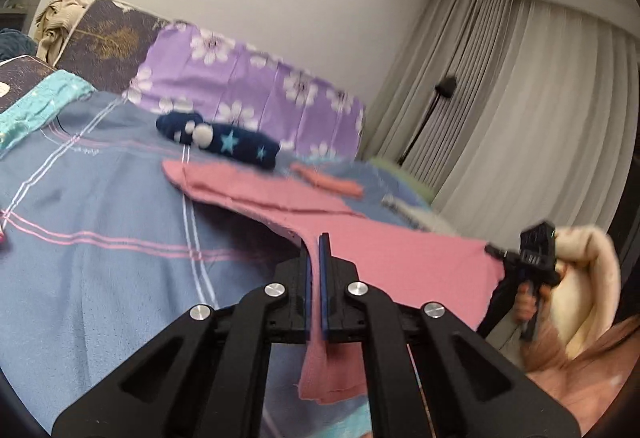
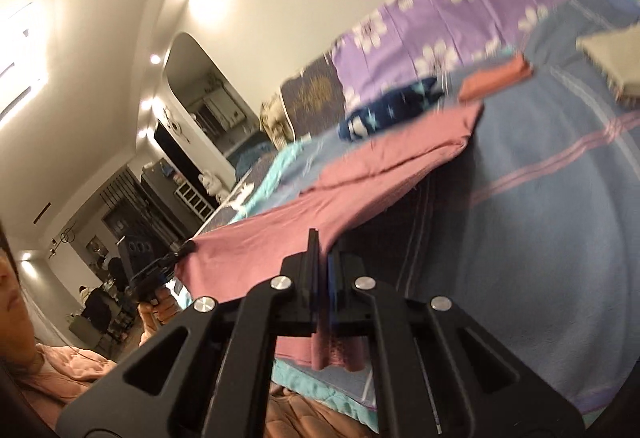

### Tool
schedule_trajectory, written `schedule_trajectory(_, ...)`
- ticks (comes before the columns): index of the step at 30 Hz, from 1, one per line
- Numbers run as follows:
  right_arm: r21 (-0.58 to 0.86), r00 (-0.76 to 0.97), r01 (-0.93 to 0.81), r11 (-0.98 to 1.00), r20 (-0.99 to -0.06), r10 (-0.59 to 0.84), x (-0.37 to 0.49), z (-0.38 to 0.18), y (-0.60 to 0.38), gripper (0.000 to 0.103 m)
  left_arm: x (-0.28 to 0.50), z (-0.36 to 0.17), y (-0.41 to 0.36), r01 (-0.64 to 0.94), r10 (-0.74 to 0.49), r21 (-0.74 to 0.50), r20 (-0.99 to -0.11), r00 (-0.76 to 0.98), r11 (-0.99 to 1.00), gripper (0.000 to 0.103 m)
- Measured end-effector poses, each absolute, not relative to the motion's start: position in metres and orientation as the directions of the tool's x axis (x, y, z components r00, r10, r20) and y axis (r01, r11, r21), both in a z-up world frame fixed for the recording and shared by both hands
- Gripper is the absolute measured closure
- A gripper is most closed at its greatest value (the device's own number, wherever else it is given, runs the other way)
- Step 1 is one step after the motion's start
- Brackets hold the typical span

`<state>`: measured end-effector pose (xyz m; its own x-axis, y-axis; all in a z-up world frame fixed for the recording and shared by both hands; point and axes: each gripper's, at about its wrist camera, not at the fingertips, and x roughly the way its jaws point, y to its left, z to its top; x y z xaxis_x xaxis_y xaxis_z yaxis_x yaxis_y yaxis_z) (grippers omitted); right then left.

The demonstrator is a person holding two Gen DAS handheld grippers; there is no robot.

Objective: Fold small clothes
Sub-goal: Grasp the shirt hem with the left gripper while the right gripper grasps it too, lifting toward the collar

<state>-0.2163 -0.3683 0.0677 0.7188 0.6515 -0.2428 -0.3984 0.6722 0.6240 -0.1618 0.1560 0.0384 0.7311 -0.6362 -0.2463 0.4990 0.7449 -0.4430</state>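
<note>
Both grippers are holding the pink garment (image 1: 404, 258) up by its near edge, above the bed.

The left gripper (image 1: 318, 262) is pointing a little downward, its jaws clamped on one near corner; the right gripper (image 2: 324, 258) is doing the same at the other corner. The cloth is hanging between them, its far end lying on the blue striped bedsheet (image 1: 100, 222) just beside a dark blue star-patterned piece (image 1: 224, 142) and a small orange piece (image 1: 332, 182). Bare sheet is lying open on the left.

My bed (image 1: 100, 206) has a blue striped cover. On it lie a pink cloth (image 1: 256, 190), a navy roll (image 1: 224, 142), an orange piece (image 1: 328, 180) and a purple pillow (image 1: 256, 86).
</note>
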Motion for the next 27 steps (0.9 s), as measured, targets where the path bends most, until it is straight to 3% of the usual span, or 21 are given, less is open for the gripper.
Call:
schedule_trajectory(2, 0.609, 0.735, -0.411, 0.678, -0.218, 0.642, -0.235, 0.076, -0.375, 0.100, -0.179, 0.052, 0.160, 0.507, -0.634, -0.434, -0.221, 0.741, 0.745, 0.101)
schedule_trajectory(5, 0.534, 0.779, -0.370, 0.761, -0.268, 0.567, -0.255, 0.085, -0.378, 0.100, -0.199, 0.063, 0.154, 0.517, -0.618, -0.376, -0.231, 0.751, 0.769, 0.100)
schedule_trajectory(8, 0.558, 0.773, -0.340, 0.757, -0.291, 0.563, -0.238, 0.071, -0.377, 0.100, -0.194, 0.060, 0.144, 0.511, -0.600, -0.336, -0.261, 0.757, 0.791, 0.100)
schedule_trajectory(15, 0.588, 0.756, -0.282, 0.758, -0.350, 0.553, -0.176, 0.048, -0.367, 0.100, -0.145, 0.044, 0.154, 0.413, -0.557, -0.427, -0.298, 0.775, 0.804, 0.101)
schedule_trajectory(19, 0.607, 0.747, -0.301, 0.736, -0.330, 0.577, -0.145, 0.051, -0.365, 0.099, -0.123, 0.038, 0.163, 0.377, -0.557, -0.485, -0.308, 0.771, 0.789, 0.101)
schedule_trajectory(22, 0.599, 0.735, -0.300, 0.742, -0.350, 0.580, -0.128, 0.052, -0.360, 0.099, -0.110, 0.030, 0.153, 0.362, -0.569, -0.493, -0.376, 0.732, 0.791, 0.099)
schedule_trajectory(24, 0.590, 0.729, -0.300, 0.750, -0.366, 0.579, -0.123, 0.048, -0.358, 0.099, -0.107, 0.017, 0.141, 0.347, -0.561, -0.467, -0.472, 0.679, 0.813, 0.088)
schedule_trajectory(26, 0.587, 0.726, -0.290, 0.756, -0.379, 0.573, -0.121, 0.041, -0.361, 0.099, -0.113, 0.002, 0.131, 0.338, -0.526, -0.409, -0.567, 0.634, 0.848, 0.067)
schedule_trajectory(27, 0.592, 0.726, -0.273, 0.758, -0.390, 0.566, -0.119, 0.036, -0.364, 0.099, -0.118, -0.005, 0.127, 0.341, -0.518, -0.392, -0.600, 0.610, 0.855, 0.064)
